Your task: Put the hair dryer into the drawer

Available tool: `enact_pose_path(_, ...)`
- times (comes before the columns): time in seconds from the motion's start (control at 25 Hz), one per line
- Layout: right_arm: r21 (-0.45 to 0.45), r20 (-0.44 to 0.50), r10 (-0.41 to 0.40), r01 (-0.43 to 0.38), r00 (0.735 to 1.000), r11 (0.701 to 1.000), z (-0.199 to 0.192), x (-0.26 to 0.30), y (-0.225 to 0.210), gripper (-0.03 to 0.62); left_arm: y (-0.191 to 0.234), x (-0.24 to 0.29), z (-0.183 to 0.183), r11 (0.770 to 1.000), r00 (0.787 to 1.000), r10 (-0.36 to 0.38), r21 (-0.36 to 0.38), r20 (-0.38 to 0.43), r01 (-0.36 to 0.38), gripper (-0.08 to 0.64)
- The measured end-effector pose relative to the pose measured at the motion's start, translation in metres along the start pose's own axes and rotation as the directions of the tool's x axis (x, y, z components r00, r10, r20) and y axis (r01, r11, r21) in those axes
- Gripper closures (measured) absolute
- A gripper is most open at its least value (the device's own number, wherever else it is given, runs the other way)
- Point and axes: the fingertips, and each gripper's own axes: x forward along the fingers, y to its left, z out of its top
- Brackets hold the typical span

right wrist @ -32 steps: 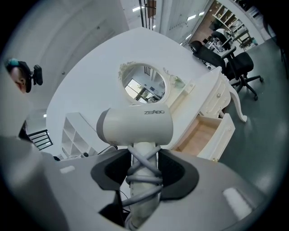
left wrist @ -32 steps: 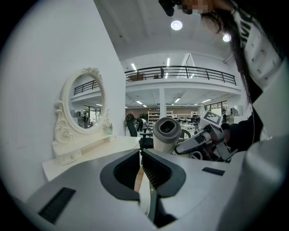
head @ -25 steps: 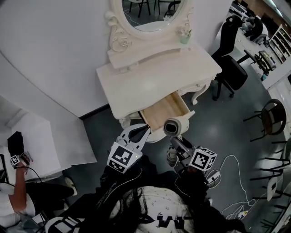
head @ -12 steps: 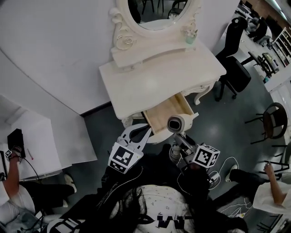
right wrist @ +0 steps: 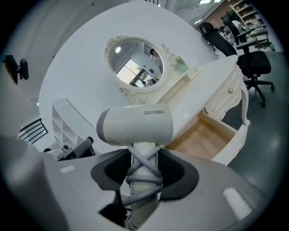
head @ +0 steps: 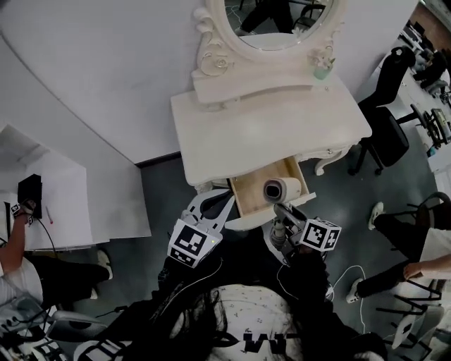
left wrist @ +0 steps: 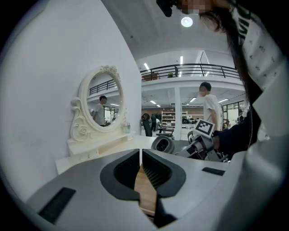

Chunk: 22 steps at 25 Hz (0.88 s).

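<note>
So there's a white vanity point(head: 268, 134) against the wall, with an oval mirror point(head: 282, 21) on top in a curly frame. Its drawer point(head: 254, 194) is pulled out, with a bare wood bottom and nothing lying flat in it that I can see.

The left gripper point(head: 215, 204) sits just off the drawer's left front corner. Its jaws are pinched nearly together with only a thin slit between them, and it holds nothing.

The right gripper point(right wrist: 144, 167) is clamped on the handle of the dryer point(right wrist: 135, 126). The pads press both sides of the handle, and the barrel sticks out sideways above the jaws. From the head view, the dryer hangs over the drawer's right front part with one round end facing up. I can't tell whether it's touching the wood. The grey cord point(right wrist: 143, 173) is wound criss-cross round the handle.
</note>
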Motion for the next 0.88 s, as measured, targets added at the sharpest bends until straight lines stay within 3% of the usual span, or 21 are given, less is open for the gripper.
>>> enact_pose_path(0.2, -0.048, -0.143, 0.003, -0.010, 0.990, 0.999, 0.005, 0.020, -0.032, 0.399, 0.004, 0.018, 0.002, 0.997, 0.998, 0.069, -0.021, -0.015, -0.069, 0.560)
enact_pose_path(0.36, -0.122, -0.290, 0.003, -0.041, 0.957, 0.992, 0.004, 0.043, -0.048, 0.399, 0.009, 0.028, 0.005, 0.992, 0.992, 0.123, -0.033, -0.019, -0.123, 0.560)
enact_pose_path(0.6, -0.181, -0.524, 0.021, -0.136, 0.851, 0.974, -0.017, 0.072, -0.068, 0.399, 0.010, 0.035, 0.011, 0.979, 0.979, 0.201, -0.032, -0.029, -0.202, 0.560)
enact_pose_path(0.88, -0.232, -0.711, 0.004, -0.241, 0.703, 0.942, -0.033, 0.103, -0.089, 0.399, 0.011, 0.023, 0.010, 0.948, 0.947, 0.317, -0.023, -0.055, -0.318, 0.560)
